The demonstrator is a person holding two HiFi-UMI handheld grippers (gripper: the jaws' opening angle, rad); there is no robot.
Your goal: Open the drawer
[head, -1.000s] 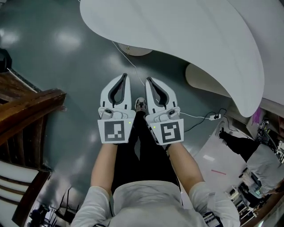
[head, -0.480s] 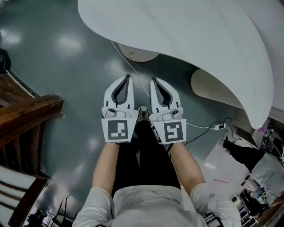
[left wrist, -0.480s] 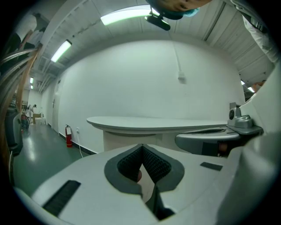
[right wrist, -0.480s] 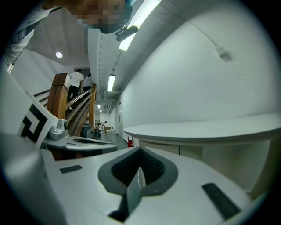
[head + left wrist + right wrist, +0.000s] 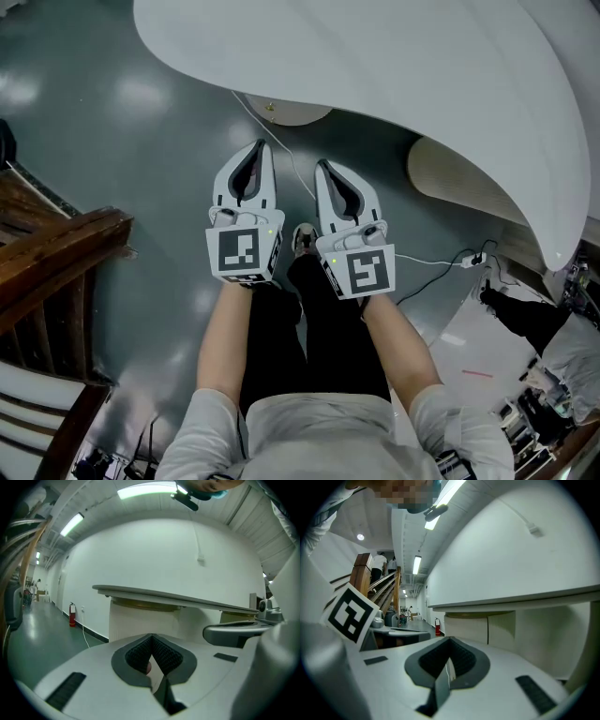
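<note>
Jaws closed and empty on left gripper (image 5: 256,150) and right gripper (image 5: 324,169) (drawer unseen); either could bump far table (image 5: 394,84) edge.

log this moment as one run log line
left hand-held gripper: shut, empty | right hand-held gripper: shut, empty | pose: side by side, facing table | touching: nothing
</note>
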